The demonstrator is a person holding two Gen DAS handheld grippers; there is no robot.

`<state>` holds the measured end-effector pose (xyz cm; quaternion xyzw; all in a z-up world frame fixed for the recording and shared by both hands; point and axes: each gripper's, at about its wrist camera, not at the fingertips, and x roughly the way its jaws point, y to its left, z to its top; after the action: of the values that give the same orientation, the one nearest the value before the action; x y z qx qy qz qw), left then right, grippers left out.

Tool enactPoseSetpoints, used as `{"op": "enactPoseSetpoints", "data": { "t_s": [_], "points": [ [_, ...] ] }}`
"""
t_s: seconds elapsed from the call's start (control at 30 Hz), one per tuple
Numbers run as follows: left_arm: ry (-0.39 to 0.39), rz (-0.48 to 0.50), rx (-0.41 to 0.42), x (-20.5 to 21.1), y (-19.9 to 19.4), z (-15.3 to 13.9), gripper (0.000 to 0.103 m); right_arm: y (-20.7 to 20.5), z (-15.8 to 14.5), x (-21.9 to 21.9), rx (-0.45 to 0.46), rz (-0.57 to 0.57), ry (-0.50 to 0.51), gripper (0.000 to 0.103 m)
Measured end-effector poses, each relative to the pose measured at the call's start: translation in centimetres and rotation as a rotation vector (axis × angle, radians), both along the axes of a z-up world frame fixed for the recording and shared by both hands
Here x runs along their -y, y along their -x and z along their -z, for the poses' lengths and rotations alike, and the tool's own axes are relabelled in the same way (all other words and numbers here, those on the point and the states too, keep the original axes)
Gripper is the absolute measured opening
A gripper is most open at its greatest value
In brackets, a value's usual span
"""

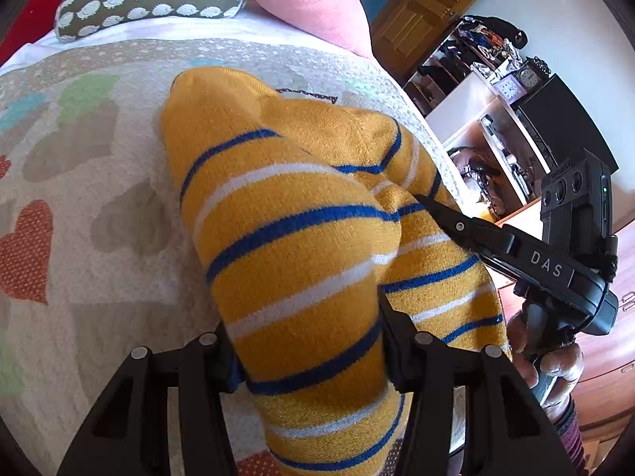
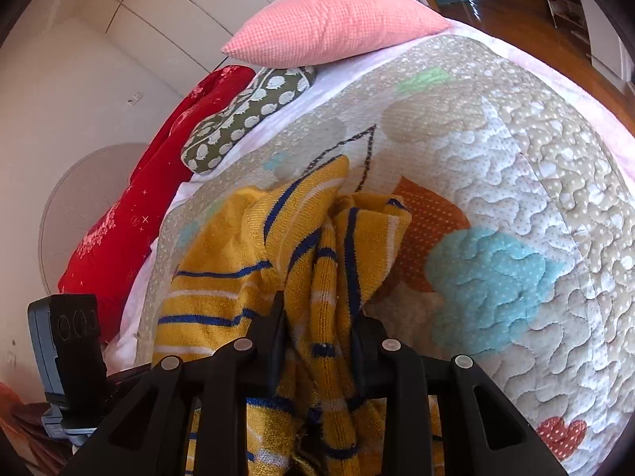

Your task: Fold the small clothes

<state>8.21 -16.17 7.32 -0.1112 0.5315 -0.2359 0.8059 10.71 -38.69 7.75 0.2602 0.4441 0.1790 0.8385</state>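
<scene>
A bed fills both views, covered by a quilted bedspread (image 1: 119, 206) in white and beige with small dots and large heart patches in orange, blue, green and grey-brown. At its far end lie a pink pillow (image 2: 333, 23), a small olive cushion (image 1: 147, 4) printed with pale rounded shapes, and a red blanket (image 2: 131, 222) with a light pattern bunched along the edge. In the right wrist view a pale wall with a large faint circle stands beyond the red blanket. In the left wrist view, past the bed's right edge, there is a wooden door (image 1: 428, 4), a white shelf unit (image 1: 480, 119) crowded with small items and two clocks, a dark screen (image 1: 567, 123) and wooden furniture nearer the camera.

The yellow knitted garment (image 1: 301, 238), striped in blue and white, lies on the bedspread near the close edge, bunched and partly lifted. The left gripper (image 1: 305, 341) has its fingers clamped on a thick roll of the garment, with knit pressed against both pads. The right gripper (image 2: 321, 329) has its fingers clamped on a gathered fold of the same garment, the cloth filling the gap between them; in the left wrist view it reaches in from the right with its tip against the knit, a hand (image 1: 551, 361) wrapped round its handle
</scene>
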Motion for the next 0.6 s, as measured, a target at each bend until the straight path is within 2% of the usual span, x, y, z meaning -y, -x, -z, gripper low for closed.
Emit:
{"op": "enactPoseSetpoints", "data": {
  "t_s": [0.1, 0.2, 0.4, 0.5, 0.6],
  "points": [
    [-0.005, -0.035, 0.030, -2.3, 2.0, -1.6, 0.052, 1.4, -2.1, -2.7, 0.061, -0.040, 0.050, 0.029],
    [-0.031, -0.061, 0.072, -4.2, 4.7, -3.1, 0.052, 3.6, -3.5, -4.9, 0.112, -0.072, 0.057, 0.029],
    [-0.110, -0.101, 0.165, -6.5, 10.1, -4.8, 0.052, 8.8, -4.4, -8.0, 0.173, -0.108, 0.041, 0.029],
    [-0.140, -0.107, 0.179, -7.2, 10.7, -4.8, 0.052, 9.6, -4.7, -9.4, 0.174, -0.124, 0.059, 0.029],
    [-0.133, -0.127, 0.176, -8.4, 10.0, -4.8, 0.052, 9.0, -4.7, -10.7, 0.162, -0.126, 0.085, 0.029]
  ]
}}
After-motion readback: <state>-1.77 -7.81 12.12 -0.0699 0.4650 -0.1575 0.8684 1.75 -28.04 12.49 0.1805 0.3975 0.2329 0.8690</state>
